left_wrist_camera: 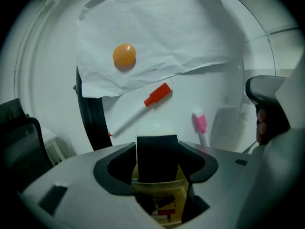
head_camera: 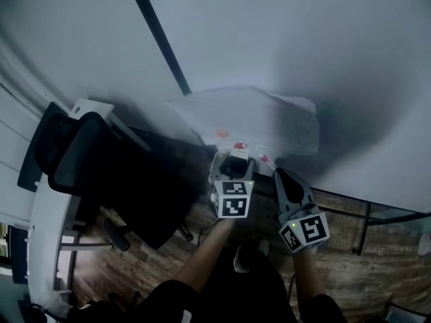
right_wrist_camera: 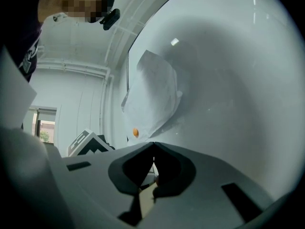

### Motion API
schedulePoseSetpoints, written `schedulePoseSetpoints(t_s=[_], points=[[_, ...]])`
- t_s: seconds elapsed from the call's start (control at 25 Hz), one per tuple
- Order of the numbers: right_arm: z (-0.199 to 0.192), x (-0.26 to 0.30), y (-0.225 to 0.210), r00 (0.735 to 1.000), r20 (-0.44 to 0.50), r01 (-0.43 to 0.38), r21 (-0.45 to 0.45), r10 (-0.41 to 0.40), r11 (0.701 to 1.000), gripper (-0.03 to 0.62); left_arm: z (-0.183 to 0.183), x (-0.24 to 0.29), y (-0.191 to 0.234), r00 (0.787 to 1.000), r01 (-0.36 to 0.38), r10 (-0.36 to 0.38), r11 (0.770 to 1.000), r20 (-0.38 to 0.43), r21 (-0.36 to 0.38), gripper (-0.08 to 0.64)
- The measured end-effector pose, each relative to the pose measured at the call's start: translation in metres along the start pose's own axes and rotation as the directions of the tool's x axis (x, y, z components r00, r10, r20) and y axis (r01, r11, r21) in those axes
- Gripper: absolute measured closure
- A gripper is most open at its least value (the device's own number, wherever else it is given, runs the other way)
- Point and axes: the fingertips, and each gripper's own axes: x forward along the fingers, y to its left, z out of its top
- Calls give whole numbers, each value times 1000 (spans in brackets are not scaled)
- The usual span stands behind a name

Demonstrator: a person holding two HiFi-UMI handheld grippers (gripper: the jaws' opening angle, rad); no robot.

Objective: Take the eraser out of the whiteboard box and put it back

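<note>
Left gripper astride eraser in box

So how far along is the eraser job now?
Done: nothing visible; the black eraser stands in the yellow whiteboard box. In hand: the left gripper straddles it, jaws open, no grip. The right gripper is shut and empty. Left, it seems: grip the eraser, lift it out, put it back.
</note>
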Motion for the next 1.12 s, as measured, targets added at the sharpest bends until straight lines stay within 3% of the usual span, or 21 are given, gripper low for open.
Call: schedulePoseSetpoints(t_s=[0.56, 0.88, 1.12], points=[[2, 0, 0, 1000, 4, 1, 3, -1, 1000, 588, 5, -4, -1, 1000, 5, -5, 1000, 16, -1, 305], [2, -5, 1, 1000, 9, 8, 3, -8, 1000, 589, 37, -44, -3, 987, -7, 6, 1000, 160, 7, 306], [11, -10, 11, 1000, 23, -12, -4, 12, 1000, 589, 88, -102, -6, 941, 1, -14, 999, 338, 38, 306]])
